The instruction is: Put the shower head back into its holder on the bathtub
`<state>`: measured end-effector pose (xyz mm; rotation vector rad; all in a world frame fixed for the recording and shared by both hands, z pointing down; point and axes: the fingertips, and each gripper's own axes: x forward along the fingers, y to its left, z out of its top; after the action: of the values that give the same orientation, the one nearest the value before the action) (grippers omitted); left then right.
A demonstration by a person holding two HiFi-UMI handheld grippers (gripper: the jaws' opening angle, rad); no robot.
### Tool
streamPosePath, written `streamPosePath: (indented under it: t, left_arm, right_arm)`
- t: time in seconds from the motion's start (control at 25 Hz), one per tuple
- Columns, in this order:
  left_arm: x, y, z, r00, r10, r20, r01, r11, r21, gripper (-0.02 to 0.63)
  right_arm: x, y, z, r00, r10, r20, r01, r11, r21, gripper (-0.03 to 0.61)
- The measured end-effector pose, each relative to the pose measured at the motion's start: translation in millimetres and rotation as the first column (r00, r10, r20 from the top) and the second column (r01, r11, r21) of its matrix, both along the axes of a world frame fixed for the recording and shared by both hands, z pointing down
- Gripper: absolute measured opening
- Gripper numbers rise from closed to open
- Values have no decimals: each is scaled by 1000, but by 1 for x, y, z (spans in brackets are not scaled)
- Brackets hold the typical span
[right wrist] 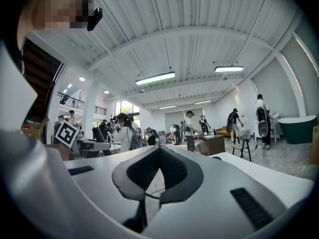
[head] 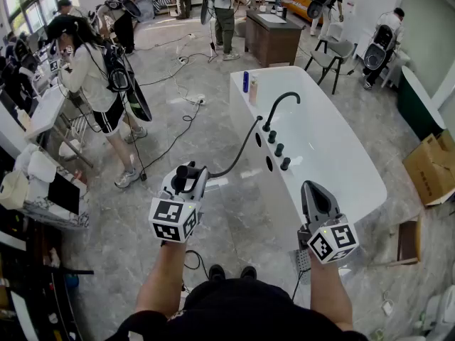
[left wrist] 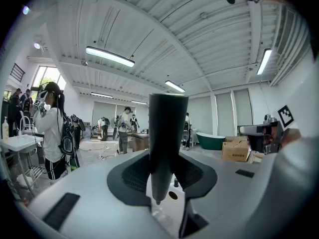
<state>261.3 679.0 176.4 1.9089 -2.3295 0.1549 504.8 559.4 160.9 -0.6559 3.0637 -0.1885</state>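
In the head view my left gripper [head: 190,185] is shut on the black shower head [head: 182,178], held upright left of the white bathtub [head: 334,183]. Its black hose [head: 242,148] runs from the head up to the tub's near rim, by the curved black faucet [head: 279,104] and a row of black knobs [head: 279,150]. In the left gripper view the dark handle [left wrist: 167,133] stands between the jaws of the left gripper [left wrist: 160,203]. My right gripper [head: 314,190] hovers shut and empty in front of the tub's near end; the right gripper [right wrist: 158,159] shows its pads pressed together.
Two bottles [head: 249,85] stand on the tub's far rim. A person with a backpack [head: 96,77] stands at the left, others at the back. Cables [head: 181,98] trail on the floor. A wooden cabinet [head: 274,40], a chair [head: 334,54] and a cardboard box [head: 430,165] stand around.
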Motion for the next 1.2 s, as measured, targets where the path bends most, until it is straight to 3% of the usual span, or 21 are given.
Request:
streamPosePath:
  t: [0.6,1.04,1.2]
  left_arm:
    - [28,-21,-8,999,37,-2,-37,999,17,140]
    - [65,-58,-30,999,34,27,-35,999,42,140]
    - [66,-70,-34,998,43,38,-45,998,50,140]
  right_arm:
    - [6,-7,-3,1000,-17,-23,18,999,47,11]
    - [59,-29,5,999,-16,-39,18,998,61,13]
    - [59,-38,15,999,-19,-36,20,999,32,14]
